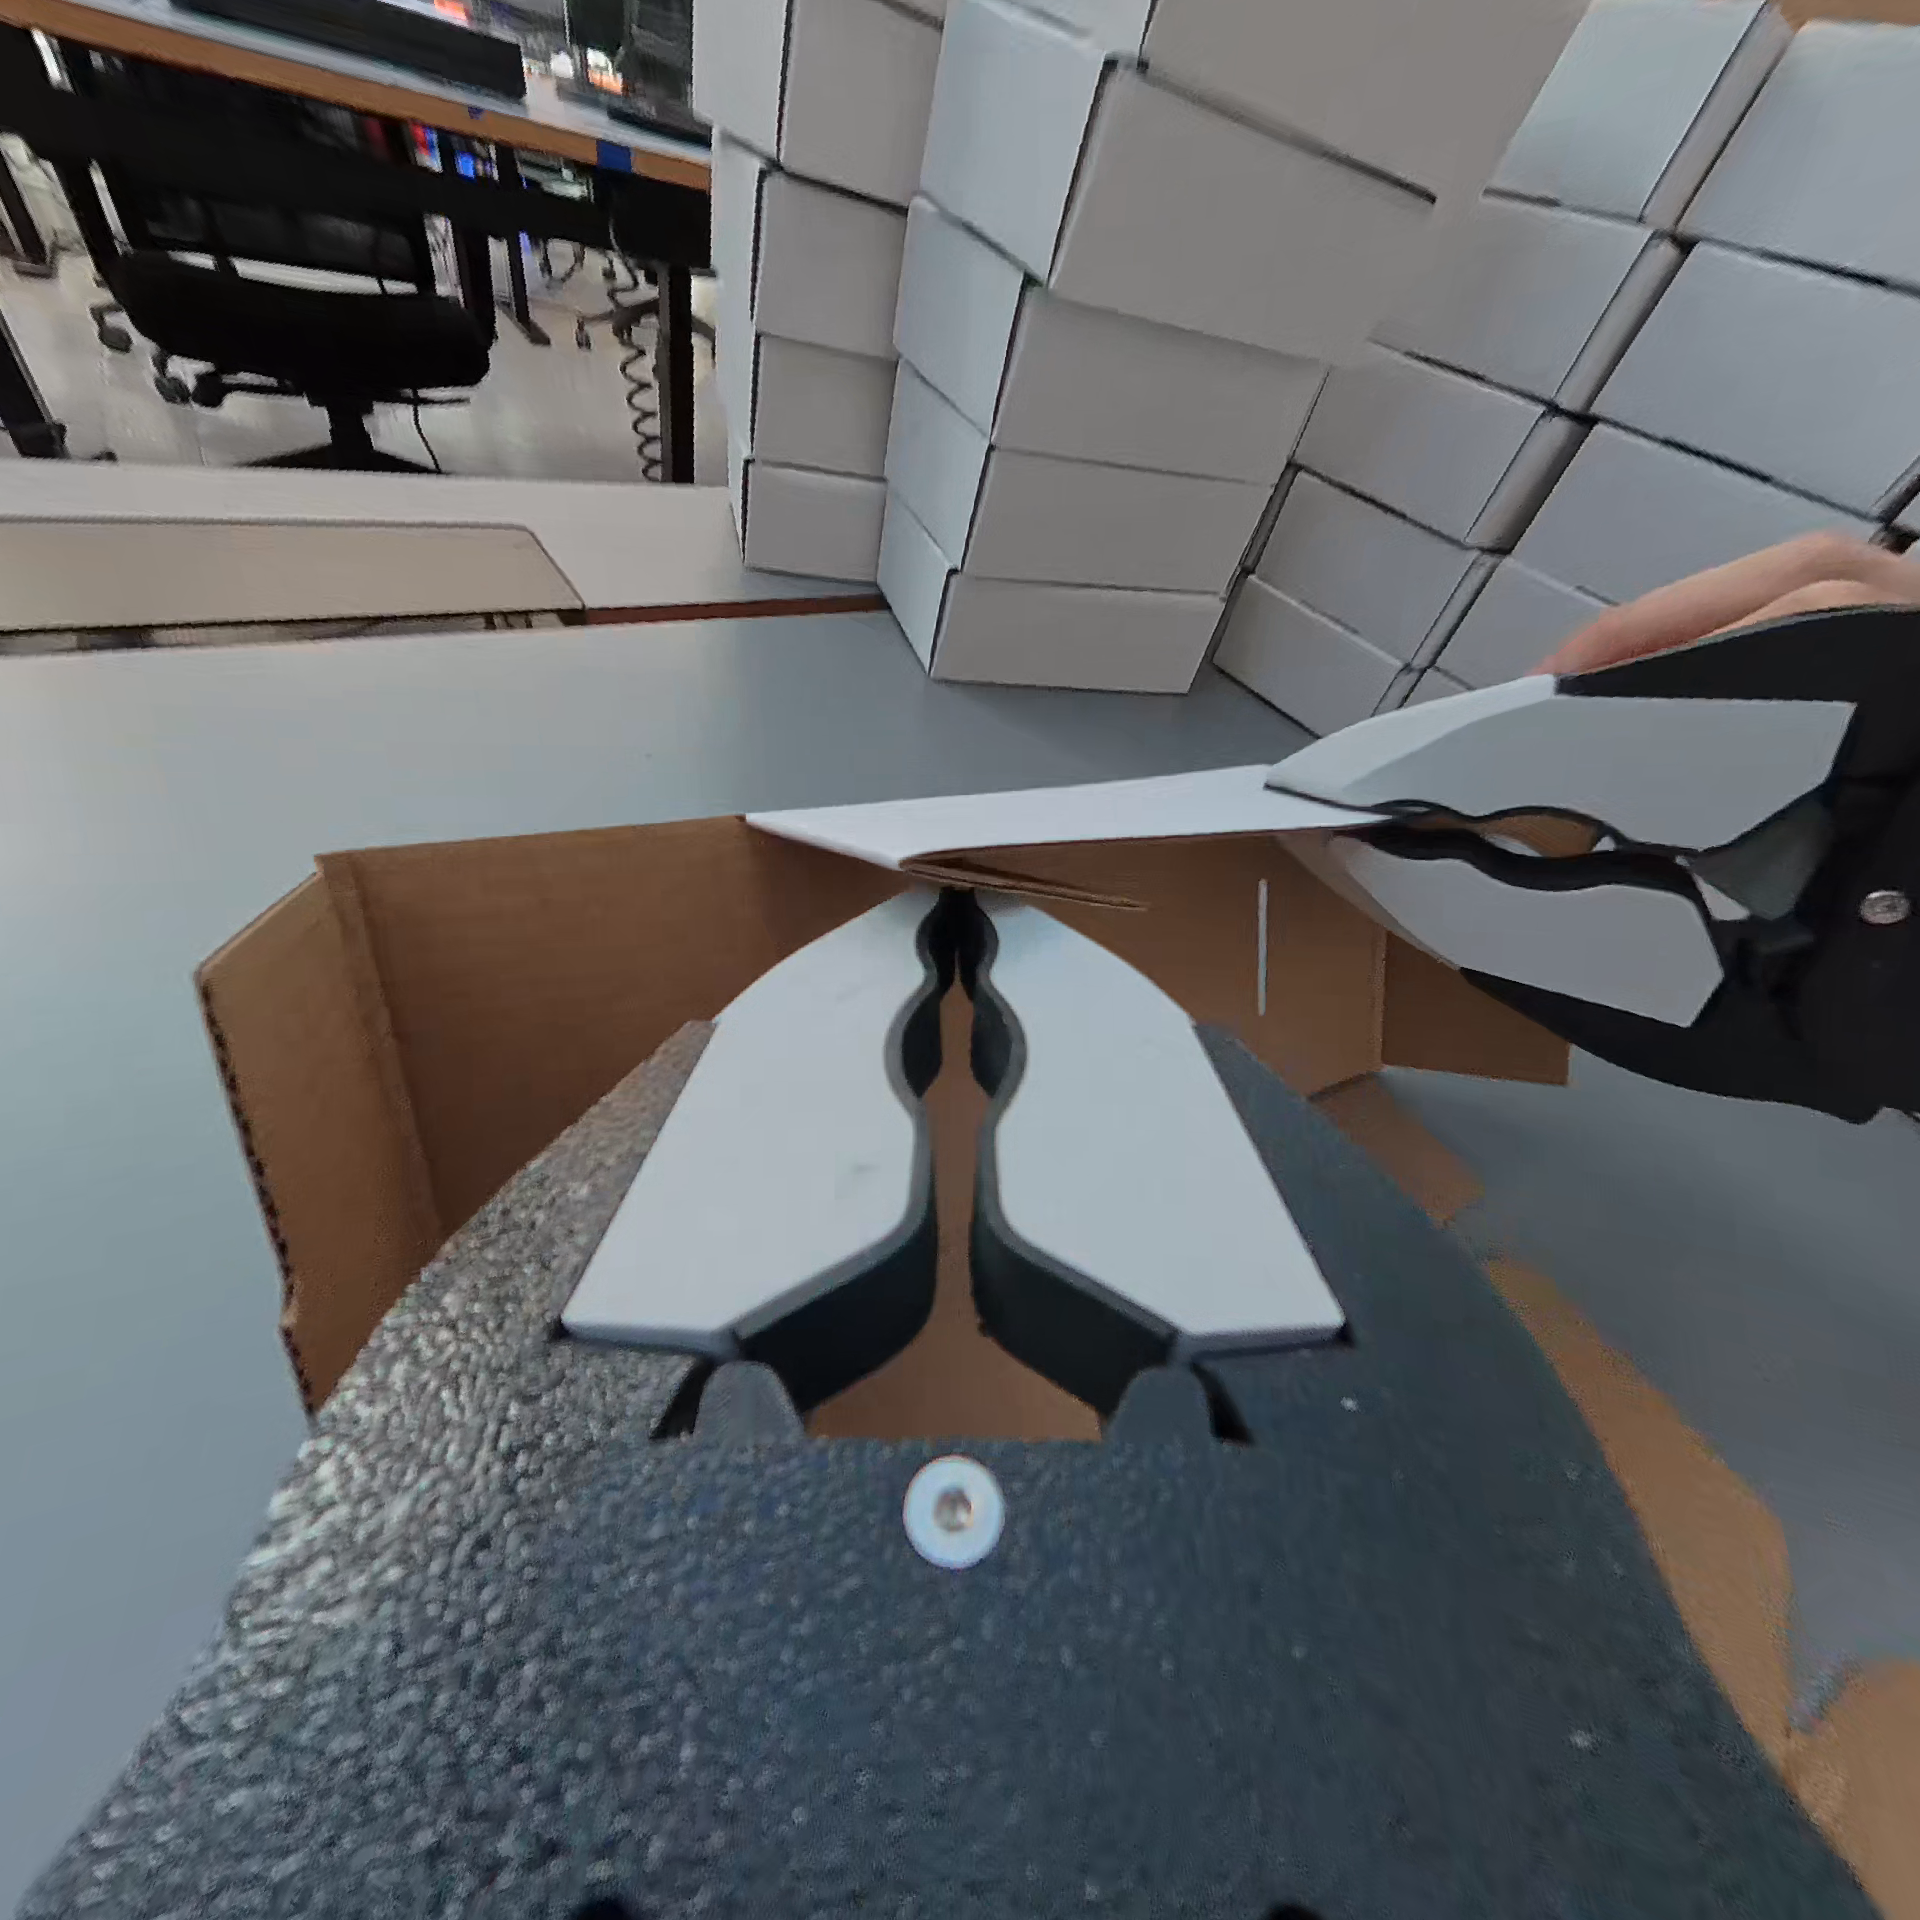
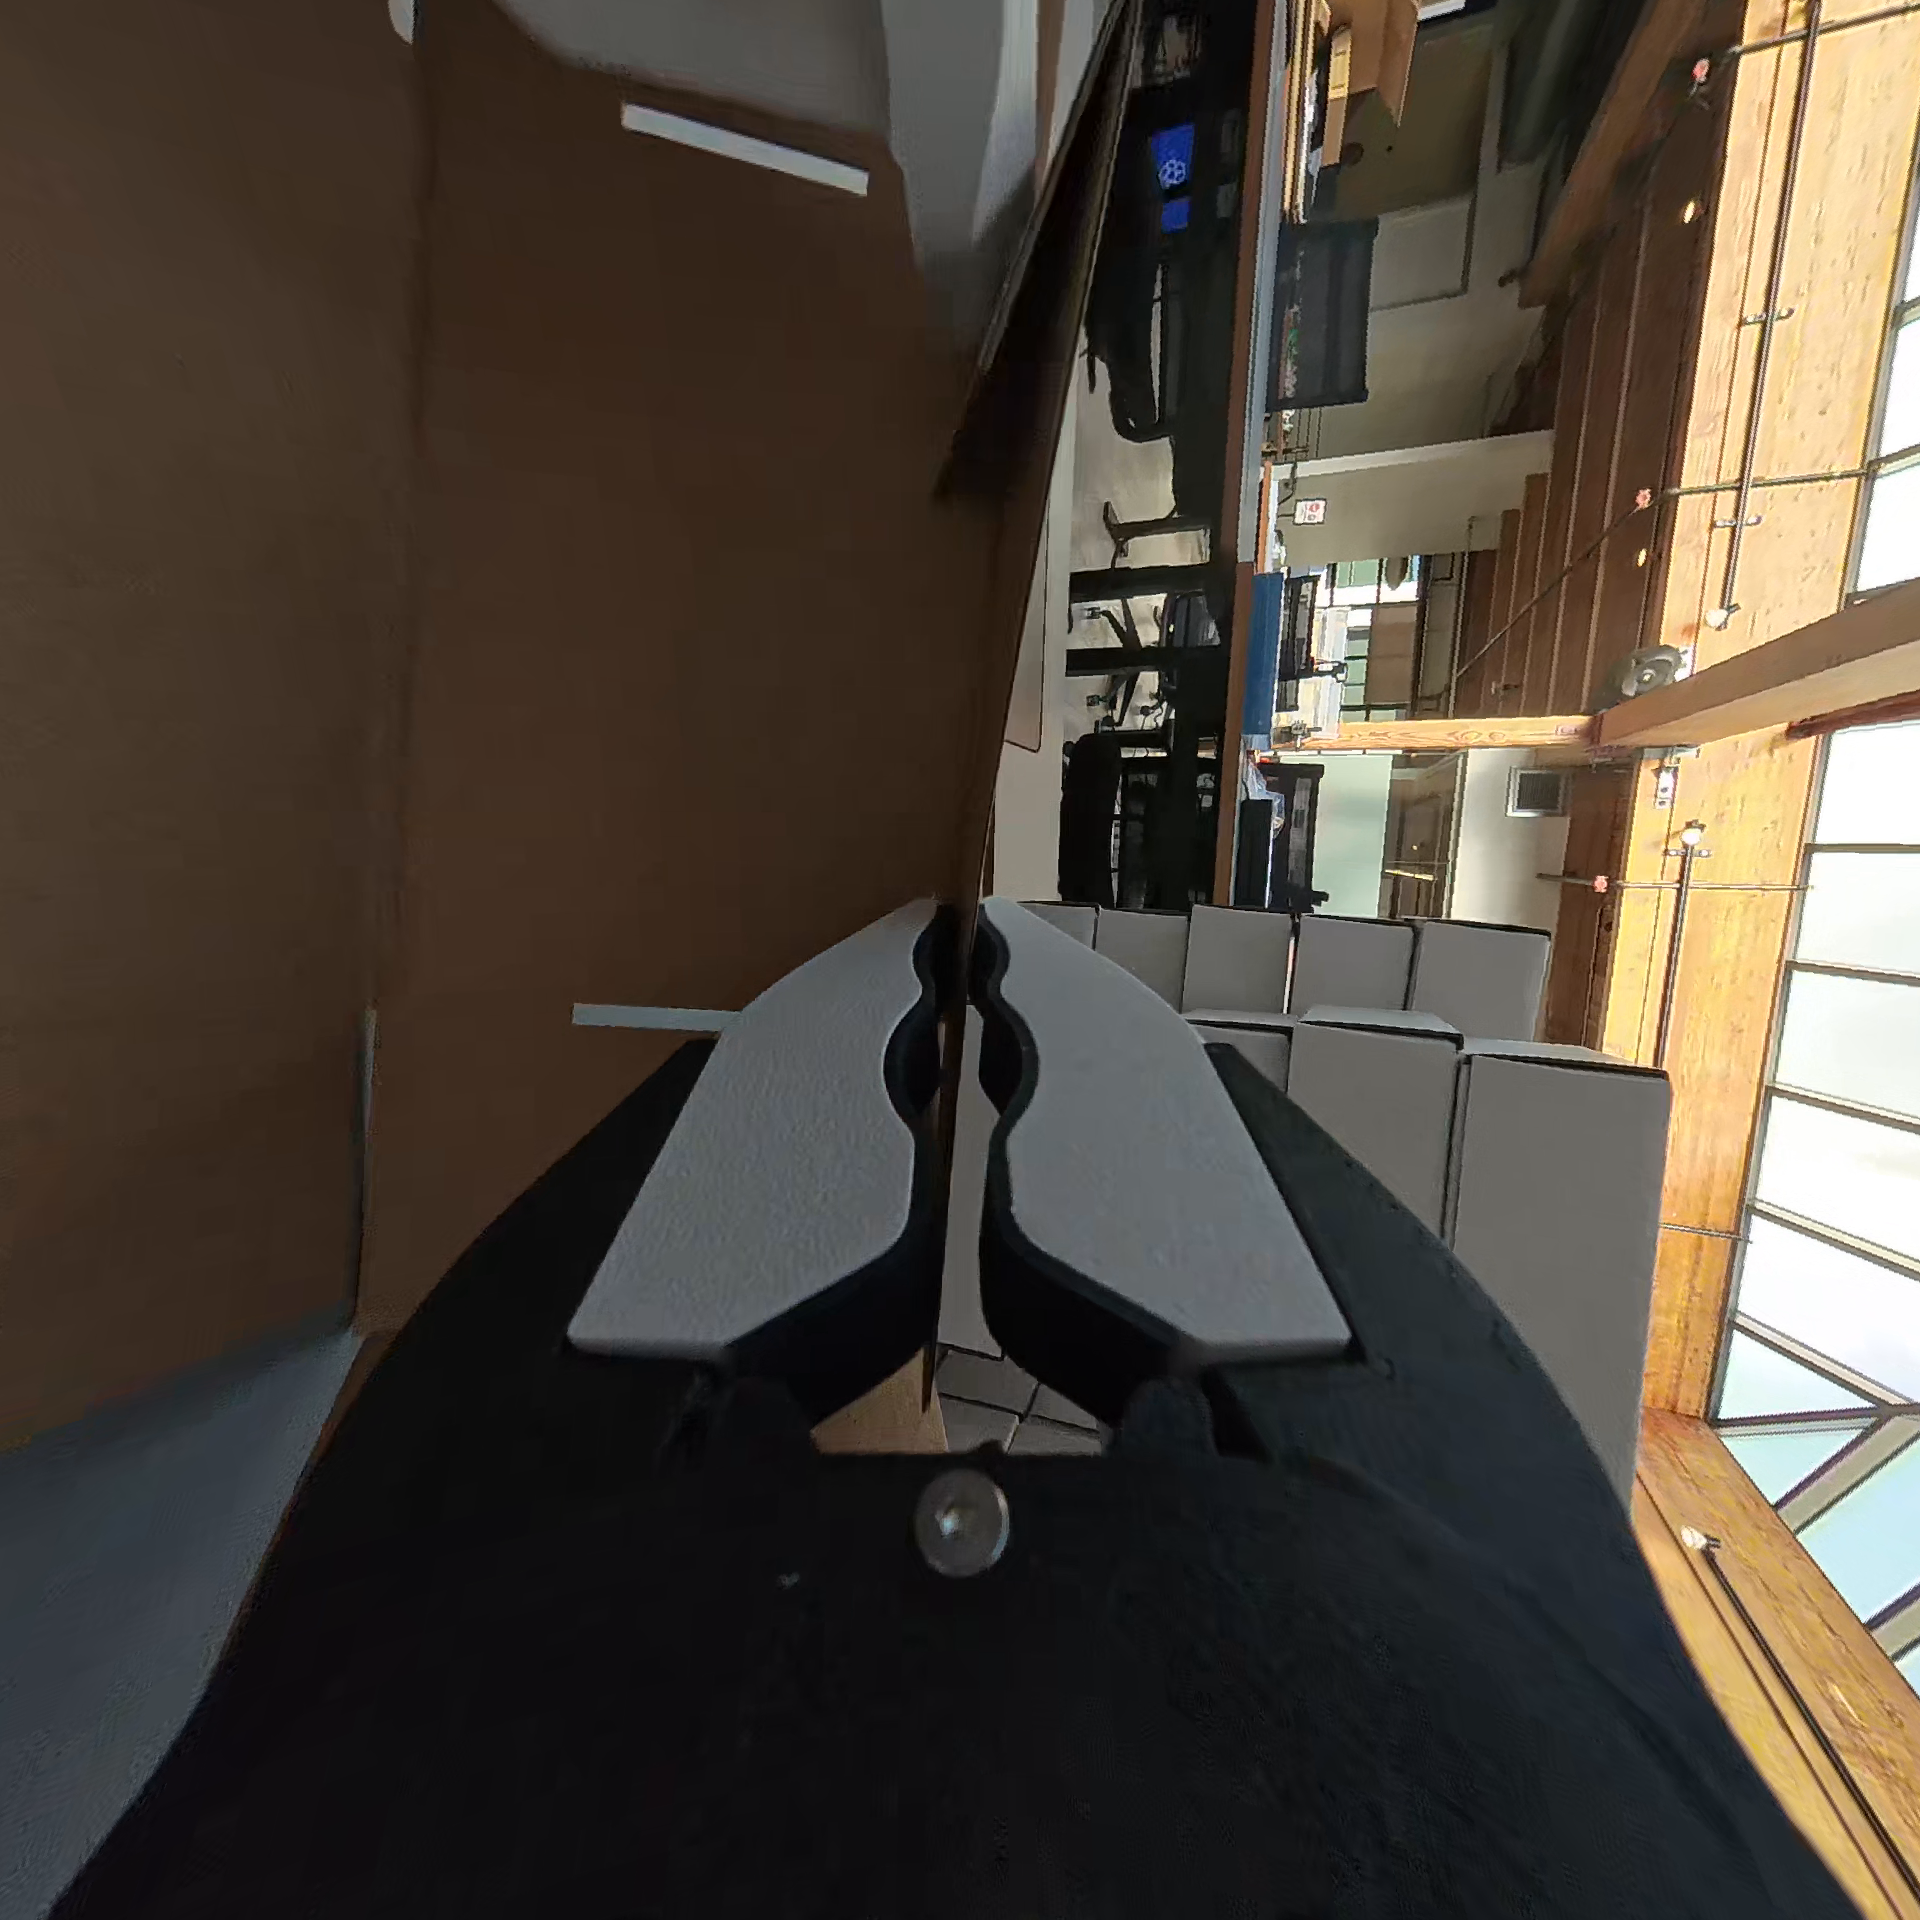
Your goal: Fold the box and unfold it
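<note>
A cardboard box (image 1: 540, 987), brown inside and white outside, stands open on the grey table (image 1: 416, 748). My left gripper (image 1: 956, 914) is shut inside the box. Its tips touch the back wall just under the fold of the white flap (image 1: 1039, 821). I see nothing between its fingers. My right gripper (image 1: 1340, 821) comes in from the right and is shut on that flap's free edge, holding it about level over the box. In the right wrist view the flap runs edge-on between the shut fingers of my right gripper (image 2: 961, 925), with the box's brown inside (image 2: 623, 623) to the left.
Stacks of folded white boxes (image 1: 1091, 416) stand at the back and right of the table; they also show in the right wrist view (image 2: 1371, 1091). A person's hand (image 1: 1714, 603) holds the right gripper. A black office chair (image 1: 312, 312) and desks stand beyond the table.
</note>
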Demonstrator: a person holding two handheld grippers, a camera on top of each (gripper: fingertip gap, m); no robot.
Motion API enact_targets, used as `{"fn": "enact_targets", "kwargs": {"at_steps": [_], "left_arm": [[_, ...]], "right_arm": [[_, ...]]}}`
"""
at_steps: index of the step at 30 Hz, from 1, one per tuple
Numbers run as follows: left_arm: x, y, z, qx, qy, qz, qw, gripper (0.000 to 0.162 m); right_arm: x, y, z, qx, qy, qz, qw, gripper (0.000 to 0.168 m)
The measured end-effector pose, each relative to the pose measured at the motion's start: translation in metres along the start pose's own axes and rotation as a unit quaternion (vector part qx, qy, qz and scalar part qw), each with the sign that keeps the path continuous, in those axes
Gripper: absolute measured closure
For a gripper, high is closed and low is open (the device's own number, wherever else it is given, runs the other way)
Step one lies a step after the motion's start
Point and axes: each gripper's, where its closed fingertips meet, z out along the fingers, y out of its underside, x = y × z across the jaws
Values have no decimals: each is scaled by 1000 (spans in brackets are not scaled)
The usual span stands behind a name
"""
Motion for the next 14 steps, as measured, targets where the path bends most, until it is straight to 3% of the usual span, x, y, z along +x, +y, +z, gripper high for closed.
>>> {"fn": "enact_targets", "kwargs": {"at_steps": [1, 6, 10, 14], "left_arm": [[-7, 10, 0, -30, -18, -4, 999, 162], [-44, 33, -25, -168, -109, 10, 980, 162], [-69, 55, -52, -326, -145, 72, 931, 162], [-82, 66, -66, -403, -150, 105, 896, 162]], "right_arm": [[-3, 1, 1, -5, -3, -2, 1000, 165], [4, -10, -3, 24, 48, 27, 998, 166], [7, -11, -4, 40, 60, 39, 997, 166], [9, -13, -4, 72, 36, 69, 994, 166]]}}
